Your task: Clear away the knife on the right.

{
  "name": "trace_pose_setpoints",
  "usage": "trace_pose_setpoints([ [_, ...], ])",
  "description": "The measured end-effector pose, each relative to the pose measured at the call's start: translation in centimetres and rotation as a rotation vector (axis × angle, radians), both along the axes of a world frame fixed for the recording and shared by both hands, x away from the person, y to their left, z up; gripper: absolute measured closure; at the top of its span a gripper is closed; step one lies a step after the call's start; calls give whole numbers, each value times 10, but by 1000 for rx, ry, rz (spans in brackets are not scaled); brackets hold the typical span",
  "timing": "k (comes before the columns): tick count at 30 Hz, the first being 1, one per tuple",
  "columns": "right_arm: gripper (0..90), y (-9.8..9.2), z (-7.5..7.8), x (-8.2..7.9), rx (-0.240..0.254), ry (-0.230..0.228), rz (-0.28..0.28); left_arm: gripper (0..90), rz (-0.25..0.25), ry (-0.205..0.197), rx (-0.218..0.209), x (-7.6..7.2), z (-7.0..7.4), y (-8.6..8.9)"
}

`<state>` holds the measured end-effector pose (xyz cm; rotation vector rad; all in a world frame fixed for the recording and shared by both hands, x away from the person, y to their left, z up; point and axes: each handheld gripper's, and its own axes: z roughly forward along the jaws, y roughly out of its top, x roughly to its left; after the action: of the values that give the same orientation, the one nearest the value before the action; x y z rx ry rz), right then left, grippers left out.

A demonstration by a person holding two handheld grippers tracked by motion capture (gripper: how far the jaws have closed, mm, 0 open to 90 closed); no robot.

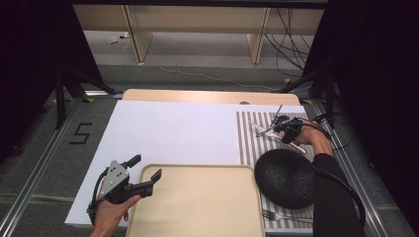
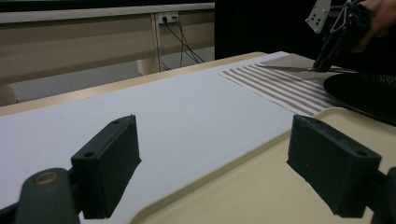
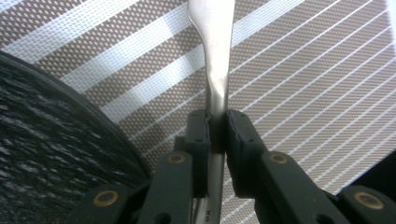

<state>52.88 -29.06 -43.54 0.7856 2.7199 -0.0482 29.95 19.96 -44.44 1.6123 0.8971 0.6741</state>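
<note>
My right gripper (image 1: 277, 127) is shut on a silver knife (image 1: 265, 130), held just above the striped placemat (image 1: 249, 143) at the far right. In the right gripper view the pads (image 3: 239, 135) pinch the knife (image 3: 218, 70) on both flat sides, with its end running up over the stripes. The black textured plate (image 1: 286, 177) sits just nearer than that hand. My left gripper (image 1: 146, 167) stands open with nothing between its jaws, over the near left corner of the beige tray (image 1: 197, 207). From the left gripper view the right gripper (image 2: 322, 65) is far off at the upper right.
A fork (image 1: 276, 216) lies on the placemat in front of the black plate. A white sheet (image 1: 173, 133) covers the left and middle of the table. Black stands and cables flank the table, and wooden furniture stands beyond its far edge.
</note>
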Motion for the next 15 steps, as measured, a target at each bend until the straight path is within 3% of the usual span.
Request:
trace_pose_setpoints([
  [8, 806, 2, 13, 2, -15, -24, 26, 165, 0, 2, 2, 0, 0, 0],
  [15, 806, -1, 31, -3, 6, -38, 39, 165, 3, 2, -1, 1, -1, 0],
])
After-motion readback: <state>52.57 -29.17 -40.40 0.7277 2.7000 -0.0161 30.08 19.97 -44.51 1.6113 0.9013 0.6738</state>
